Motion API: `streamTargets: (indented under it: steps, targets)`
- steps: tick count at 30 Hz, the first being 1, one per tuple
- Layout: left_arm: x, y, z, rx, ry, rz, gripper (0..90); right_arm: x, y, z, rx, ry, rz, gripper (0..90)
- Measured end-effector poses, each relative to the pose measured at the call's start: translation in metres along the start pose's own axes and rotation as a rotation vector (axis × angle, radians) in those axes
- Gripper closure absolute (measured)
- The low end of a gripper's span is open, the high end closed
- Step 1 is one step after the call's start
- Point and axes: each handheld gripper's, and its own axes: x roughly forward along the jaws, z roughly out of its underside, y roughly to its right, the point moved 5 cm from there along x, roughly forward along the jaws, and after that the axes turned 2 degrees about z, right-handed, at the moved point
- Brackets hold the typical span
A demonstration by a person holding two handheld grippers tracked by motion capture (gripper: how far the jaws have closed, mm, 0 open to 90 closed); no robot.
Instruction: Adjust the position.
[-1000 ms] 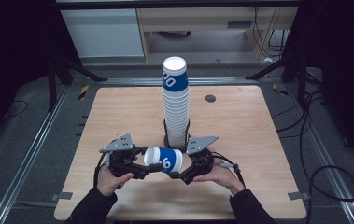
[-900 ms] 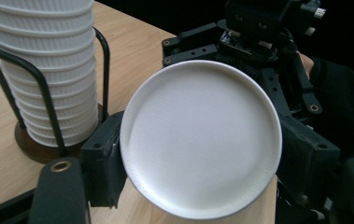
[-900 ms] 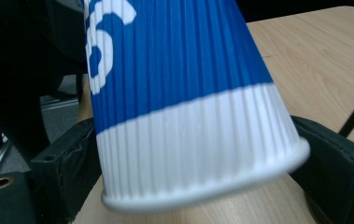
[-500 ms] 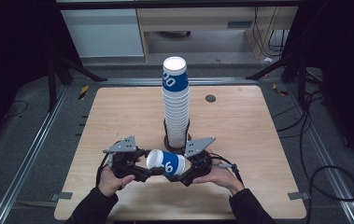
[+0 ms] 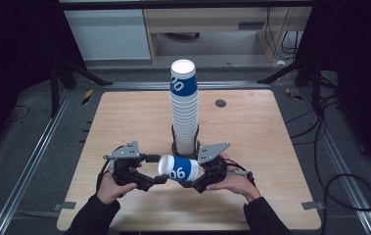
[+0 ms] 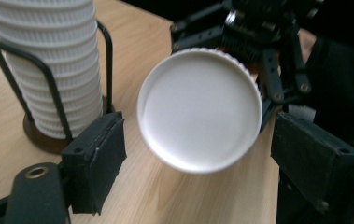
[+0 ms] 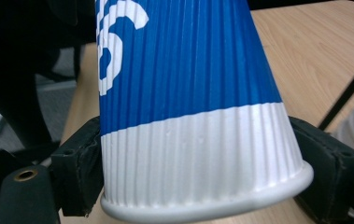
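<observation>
High view: blue-and-white ribbed paper cup (image 5: 179, 169) lying level, long axis left-right, base leftward; right gripper (image 5: 203, 177) clamps it, jaws just closing. Left gripper (image 5: 154, 177) wide apart. Wire holder (image 5: 185, 142): stacked cups (image 5: 184, 107).

Light wooden table (image 5: 124, 117), rounded corners, small dark round disc (image 5: 220, 103) near its far right corner. Metal rails (image 5: 31, 161) run along the left and right edges, over dark grey floor matting (image 5: 21, 132). Beyond the far edge: pale cabinet (image 5: 105, 34) and an open wooden shelf unit (image 5: 207, 24). Black stand legs (image 5: 75, 68) at both far corners. Cables (image 5: 339, 186) loop on the floor at right. Surroundings dim.
</observation>
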Motion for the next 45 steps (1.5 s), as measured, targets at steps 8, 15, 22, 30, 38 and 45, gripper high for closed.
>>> streamTargets:
  steps: [8, 15, 22, 30, 38, 45]
  targets:
    - [0.015, -0.004, 0.015, 0.027, -0.155, -0.002, 14.2, 0.006, -0.001, 0.009, -0.053, -0.093, 0.025, 15.9]
    - [0.029, -0.001, 0.026, 0.048, -0.254, 0.028, 14.9, 0.019, -0.009, 0.014, -0.088, -0.157, -0.005, 15.8]
    - [0.038, 0.003, 0.032, 0.067, -0.307, 0.059, 20.2, 0.028, -0.016, 0.018, -0.121, -0.195, -0.037, 15.7]
    - [0.038, 0.003, 0.033, 0.067, -0.304, 0.079, 25.5, 0.028, -0.016, 0.018, -0.128, -0.2, -0.042, 14.7]
    - [0.032, -0.002, 0.03, 0.053, -0.267, 0.059, 25.8, 0.025, -0.011, 0.016, -0.095, -0.171, -0.016, 9.3]
    - [0.02, -0.012, 0.028, 0.04, -0.225, 0.028, 25.7, 0.005, -0.002, 0.005, -0.023, -0.055, 0.008, 9.3]
